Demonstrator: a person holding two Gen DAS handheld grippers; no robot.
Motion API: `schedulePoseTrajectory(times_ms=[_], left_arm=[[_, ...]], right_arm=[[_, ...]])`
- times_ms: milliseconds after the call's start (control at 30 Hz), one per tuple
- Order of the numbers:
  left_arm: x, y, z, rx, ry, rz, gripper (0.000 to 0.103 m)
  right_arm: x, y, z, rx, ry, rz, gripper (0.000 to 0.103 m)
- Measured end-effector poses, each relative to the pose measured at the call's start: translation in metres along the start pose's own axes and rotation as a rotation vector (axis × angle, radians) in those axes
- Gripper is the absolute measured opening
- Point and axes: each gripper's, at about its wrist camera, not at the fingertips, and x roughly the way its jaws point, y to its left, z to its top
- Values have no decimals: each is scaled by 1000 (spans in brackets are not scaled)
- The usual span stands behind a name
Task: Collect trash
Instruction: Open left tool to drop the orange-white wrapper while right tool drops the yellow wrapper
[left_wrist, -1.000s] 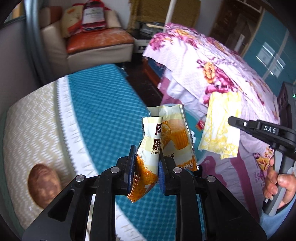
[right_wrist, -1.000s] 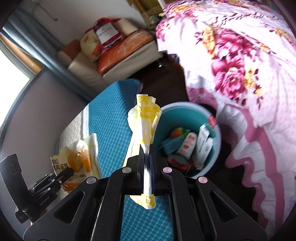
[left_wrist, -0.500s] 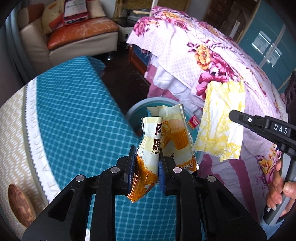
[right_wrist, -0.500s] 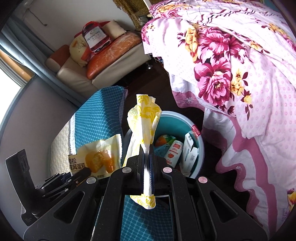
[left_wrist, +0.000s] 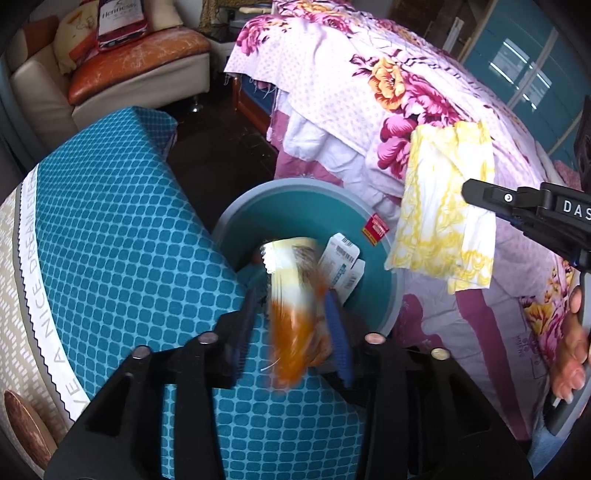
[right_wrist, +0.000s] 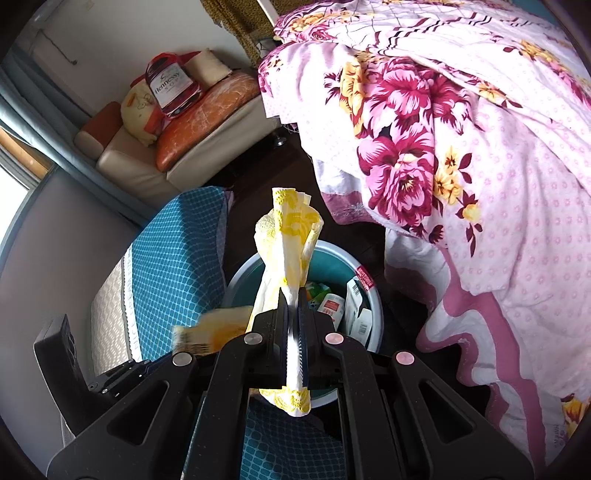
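Left tongs (left_wrist: 291, 325) spread wide, right tongs (right_wrist: 293, 321) clamped tight.

The snack wrapper (left_wrist: 295, 314) above the bin (left_wrist: 369, 295) is motion-blurred; its print cannot be read, and contact with the fingers (left_wrist: 338, 332) cannot be told.

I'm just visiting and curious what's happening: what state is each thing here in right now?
Left gripper: open, fingers spread apart.
Snack wrapper: blurred, loose between the open fingers, above the bin.
Right gripper: shut on the yellow napkin.
Yellow napkin: pinched, held upright over the bin.
Trash bin: open-topped, partly filled with packets and cartons.
Bottle-shaped cushion: lying on the sofa.
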Motion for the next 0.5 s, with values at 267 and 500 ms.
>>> schedulePoseTrajectory(times_ms=[267, 500], left_arm=[[-8, 7, -5, -25, -15, -2, 68], [-21, 24, -15, -79, -35, -15, 86]], right_arm=[[6, 3, -2, -6, 19, 0, 5], [11, 8, -4, -15, 32, -8, 5]])
